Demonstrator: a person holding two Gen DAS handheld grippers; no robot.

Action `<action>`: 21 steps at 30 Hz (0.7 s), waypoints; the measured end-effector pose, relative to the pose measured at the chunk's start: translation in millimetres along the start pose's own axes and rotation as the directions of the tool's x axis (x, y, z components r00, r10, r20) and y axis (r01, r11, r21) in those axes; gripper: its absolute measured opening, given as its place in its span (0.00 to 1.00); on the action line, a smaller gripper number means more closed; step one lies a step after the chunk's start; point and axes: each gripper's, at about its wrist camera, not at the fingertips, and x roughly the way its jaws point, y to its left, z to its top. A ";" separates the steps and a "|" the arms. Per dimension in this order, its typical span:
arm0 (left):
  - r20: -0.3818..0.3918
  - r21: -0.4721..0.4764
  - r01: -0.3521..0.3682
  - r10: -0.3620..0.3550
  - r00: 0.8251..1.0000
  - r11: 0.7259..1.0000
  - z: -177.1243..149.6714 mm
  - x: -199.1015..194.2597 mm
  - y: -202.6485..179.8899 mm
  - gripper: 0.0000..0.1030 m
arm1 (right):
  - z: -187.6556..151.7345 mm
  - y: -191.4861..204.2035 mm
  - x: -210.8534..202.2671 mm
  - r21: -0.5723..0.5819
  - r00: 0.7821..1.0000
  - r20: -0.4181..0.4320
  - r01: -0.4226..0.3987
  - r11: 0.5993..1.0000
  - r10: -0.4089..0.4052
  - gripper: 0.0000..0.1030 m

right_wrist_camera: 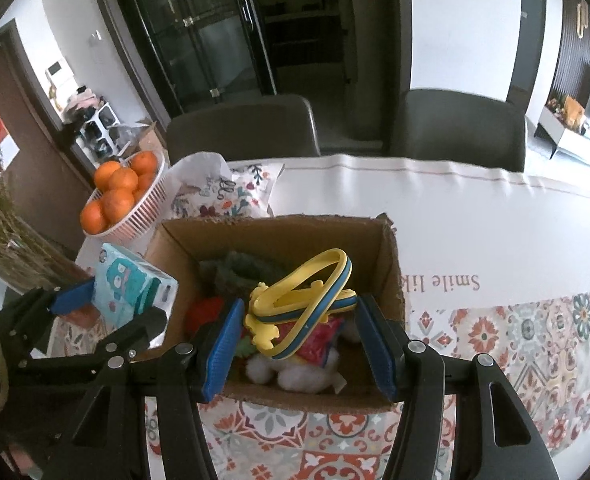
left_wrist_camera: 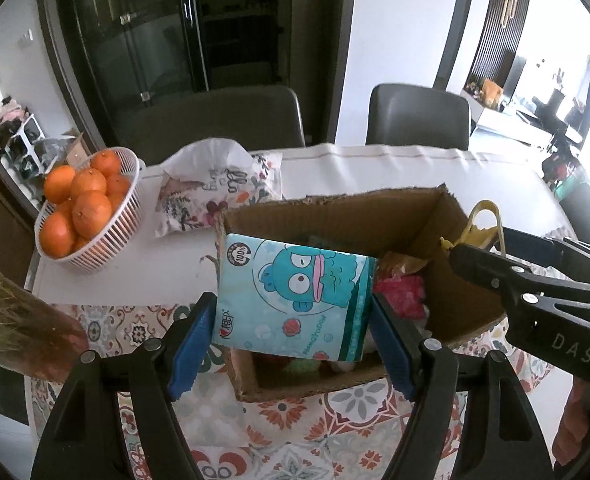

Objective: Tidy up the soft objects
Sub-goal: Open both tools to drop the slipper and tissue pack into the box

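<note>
My left gripper (left_wrist_camera: pixel 291 336) squeezes the blue tissue pack (left_wrist_camera: pixel 295 296) from both sides, low in the middle of the left view. My right gripper (right_wrist_camera: pixel 299 336) squeezes a yellow and blue rubber toy (right_wrist_camera: pixel 301 300), low in the middle of the right view. Both things hang over the open cardboard box (right_wrist_camera: pixel 391 264), which sits on the patterned table cloth (right_wrist_camera: pixel 515 344). Inside the box I see fluffy toys, a red one (left_wrist_camera: pixel 401 294) and a white one (right_wrist_camera: pixel 295 372).

I think the good way is to go lower first, one hand at a time, so my grippers do not bump. The tissue pack is wide, so I should aim at the free spot by the left wall. Then let go gently. The bowl of oranges (left_wrist_camera: pixel 89 210) at the upper left stays out of this.
</note>
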 end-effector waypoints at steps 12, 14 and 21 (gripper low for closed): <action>-0.078 -0.001 -0.020 0.019 0.997 1.000 0.5 24.6 -1.1 0.83 | 1.5 -4.0 29.4 0.042 0.995 -0.093 -0.040 0.998 0.043 0.70; -0.078 -0.003 -0.034 0.033 0.996 0.999 -1.7 22.8 0.5 0.83 | -0.3 -3.1 27.8 0.039 0.996 -0.090 -0.024 0.999 0.028 0.70; -0.024 -0.035 -0.113 0.112 0.993 0.993 -16.9 -2.7 10.7 0.85 | -16.8 3.2 7.2 0.016 0.998 -0.037 0.056 0.998 -0.055 0.70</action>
